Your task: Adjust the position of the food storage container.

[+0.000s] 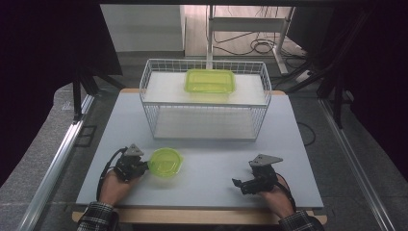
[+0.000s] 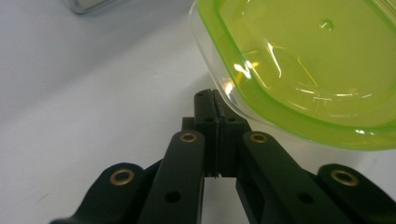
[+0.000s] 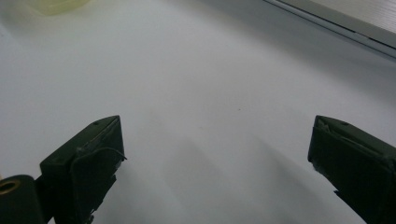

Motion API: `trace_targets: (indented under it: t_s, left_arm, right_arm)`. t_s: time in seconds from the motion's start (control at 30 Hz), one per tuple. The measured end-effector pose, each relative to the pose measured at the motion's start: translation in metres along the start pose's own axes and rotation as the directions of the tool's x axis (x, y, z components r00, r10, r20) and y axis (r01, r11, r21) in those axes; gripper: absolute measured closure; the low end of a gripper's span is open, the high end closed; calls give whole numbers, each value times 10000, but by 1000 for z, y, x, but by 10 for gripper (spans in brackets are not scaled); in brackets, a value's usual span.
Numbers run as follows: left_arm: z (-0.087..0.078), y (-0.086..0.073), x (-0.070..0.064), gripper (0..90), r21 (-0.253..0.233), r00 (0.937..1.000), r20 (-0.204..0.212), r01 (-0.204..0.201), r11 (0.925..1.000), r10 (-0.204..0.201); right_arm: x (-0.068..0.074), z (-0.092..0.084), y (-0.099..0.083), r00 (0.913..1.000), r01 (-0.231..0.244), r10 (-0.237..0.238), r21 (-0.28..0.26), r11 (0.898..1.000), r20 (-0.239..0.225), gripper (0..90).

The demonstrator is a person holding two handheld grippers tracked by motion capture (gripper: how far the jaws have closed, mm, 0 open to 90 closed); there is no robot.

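Your left hand-held gripper [image 1: 143, 166] rests on the worktop [image 1: 211, 178], jaws fully closed, gripping nothing, tips touching the rim of the green container [image 1: 165, 161] near the front left. Your right hand-held gripper [image 1: 236, 183] holds nothing, jaws wide apart, well clear of the container.

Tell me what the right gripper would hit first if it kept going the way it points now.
Probably nothing soon: the right gripper, jaws open, faces bare table; the round green container lies farther along, seemingly just off that line.
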State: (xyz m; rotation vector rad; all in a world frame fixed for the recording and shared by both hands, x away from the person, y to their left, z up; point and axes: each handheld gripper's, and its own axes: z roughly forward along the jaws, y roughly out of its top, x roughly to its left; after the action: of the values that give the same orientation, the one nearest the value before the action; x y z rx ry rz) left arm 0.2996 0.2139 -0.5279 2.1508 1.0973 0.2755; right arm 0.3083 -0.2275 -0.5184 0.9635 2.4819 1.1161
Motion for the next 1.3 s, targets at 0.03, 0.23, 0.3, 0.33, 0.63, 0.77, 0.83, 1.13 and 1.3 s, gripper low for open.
trace_targets:
  t_s: [0.03,0.23,0.3,0.33,0.63,0.77,0.83,1.13,1.3]
  left_arm:
    - [1,0,-1,900,-4,10000,82,-8,10000,8]
    - [7,6,-14,900,42,9984,459,-319,9995,316]
    - [10,8,-21,900,95,9971,580,-490,9988,484]
    - [10,8,-21,900,95,9971,580,-490,9988,484]
    - [25,21,-49,900,13,9890,1006,-1091,9940,1084]
    - [32,26,-56,900,-41,9853,1174,-1245,9922,1241]
    - [35,29,-62,900,-59,9829,1238,-1366,9906,1362]
    - [47,36,-81,894,-135,9718,1562,-1766,9842,1766]
    - [53,41,-91,886,-153,9674,1578,-1982,9800,1982]
  right_arm:
    - [0,0,0,10000,11,-11,17,10000,-2,39]
    - [2,1,0,10000,60,-60,70,10000,-15,39]
    - [2,2,0,10000,37,-37,85,10000,-27,39]
    - [2,2,0,10000,37,-37,85,10000,-27,39]
    - [3,2,0,10000,42,-41,147,9999,-85,40]
    - [3,2,0,10000,2,-1,155,9999,-92,40]
    - [3,2,0,10000,-9,11,152,9999,-96,40]
    - [3,3,0,9999,-21,23,172,9998,-109,40]
    - [3,3,0,9999,-31,33,189,9998,-116,40]
